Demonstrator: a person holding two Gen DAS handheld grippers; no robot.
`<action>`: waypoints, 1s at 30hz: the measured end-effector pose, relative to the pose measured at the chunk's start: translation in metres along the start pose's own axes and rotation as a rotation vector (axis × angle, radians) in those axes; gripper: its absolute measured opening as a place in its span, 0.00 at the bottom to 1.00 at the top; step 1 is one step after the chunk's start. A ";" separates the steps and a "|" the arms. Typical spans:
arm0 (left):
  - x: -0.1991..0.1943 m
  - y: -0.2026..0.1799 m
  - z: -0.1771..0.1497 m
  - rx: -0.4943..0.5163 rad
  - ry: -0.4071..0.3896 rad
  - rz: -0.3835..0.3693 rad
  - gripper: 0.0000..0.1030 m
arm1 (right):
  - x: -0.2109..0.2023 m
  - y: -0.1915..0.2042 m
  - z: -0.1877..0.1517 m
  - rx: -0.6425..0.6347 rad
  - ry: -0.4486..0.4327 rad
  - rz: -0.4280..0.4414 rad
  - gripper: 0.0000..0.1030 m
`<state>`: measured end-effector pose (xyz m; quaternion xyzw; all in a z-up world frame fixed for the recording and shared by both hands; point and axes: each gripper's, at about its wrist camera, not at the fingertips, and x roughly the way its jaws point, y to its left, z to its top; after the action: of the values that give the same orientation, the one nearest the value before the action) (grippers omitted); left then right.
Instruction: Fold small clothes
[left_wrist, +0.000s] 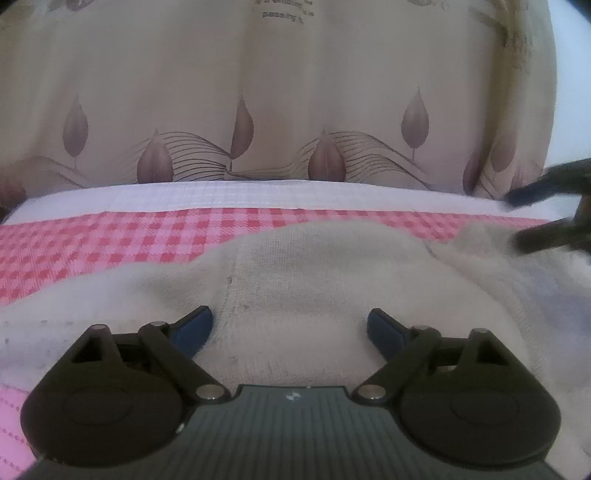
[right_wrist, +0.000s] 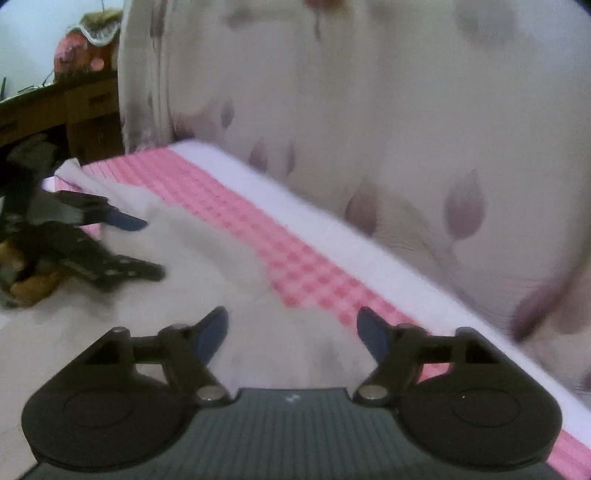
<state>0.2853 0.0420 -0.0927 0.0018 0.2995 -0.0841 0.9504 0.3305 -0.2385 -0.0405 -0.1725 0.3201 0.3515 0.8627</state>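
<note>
A cream knitted garment (left_wrist: 295, 280) lies spread on a pink checked cloth (left_wrist: 110, 240). My left gripper (left_wrist: 290, 326) is open just above the garment's middle, jaws wide apart, holding nothing. My right gripper (right_wrist: 291, 330) is open over the garment (right_wrist: 184, 266) near its edge by the checked cloth (right_wrist: 295, 266), empty. The right gripper's fingers (left_wrist: 535, 188) show at the right edge of the left wrist view. The left gripper (right_wrist: 136, 243) shows at the left of the right wrist view, open above the garment.
A beige curtain with a leaf pattern (left_wrist: 258, 110) hangs right behind the surface's far edge. A white band (left_wrist: 258, 195) borders the checked cloth. A wooden desk with clutter (right_wrist: 55, 107) stands at the far left in the right wrist view.
</note>
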 end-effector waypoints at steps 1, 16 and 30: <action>-0.001 0.001 0.001 -0.006 -0.001 -0.003 0.85 | 0.017 -0.003 0.003 -0.003 0.037 -0.010 0.74; -0.058 0.007 0.042 -0.015 -0.323 0.065 0.99 | -0.061 0.135 -0.075 -0.263 -0.066 -0.118 0.08; -0.026 0.000 0.005 -0.032 -0.002 0.029 0.77 | -0.102 0.133 -0.087 -0.006 -0.203 0.020 0.18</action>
<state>0.2671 0.0460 -0.0742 -0.0090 0.2999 -0.0656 0.9517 0.1413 -0.2421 -0.0456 -0.1353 0.2318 0.3768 0.8865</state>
